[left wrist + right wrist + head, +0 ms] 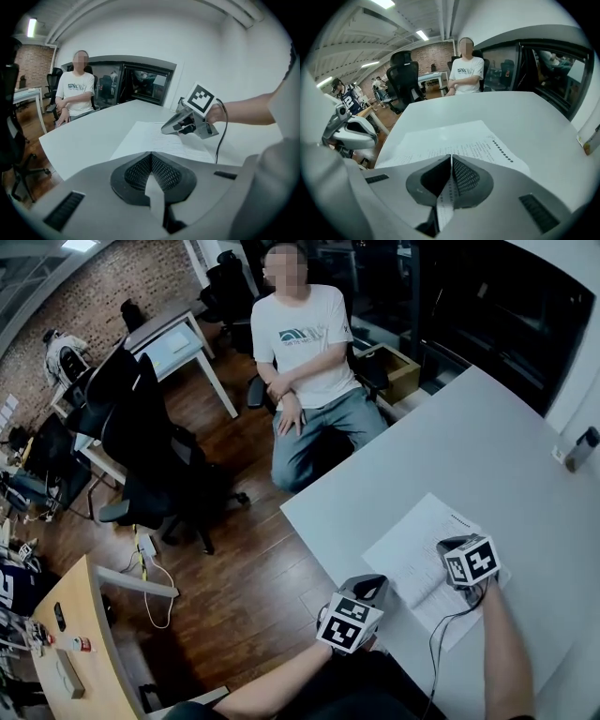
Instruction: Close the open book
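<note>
Item: open book (pixel 454 136), white printed paper pages, lying flat by the near edge of the white desk (pixel 487 108).
Right gripper (pixel 451 157): grey, jaws drawn together, a strip of printed leaf between them.
Left gripper (pixel 151 154): grey, jaws together at the book's left edge, nothing plainly held.
Step, as judged: leaf seized.
Next: swing it over the spine and press flat.
</note>
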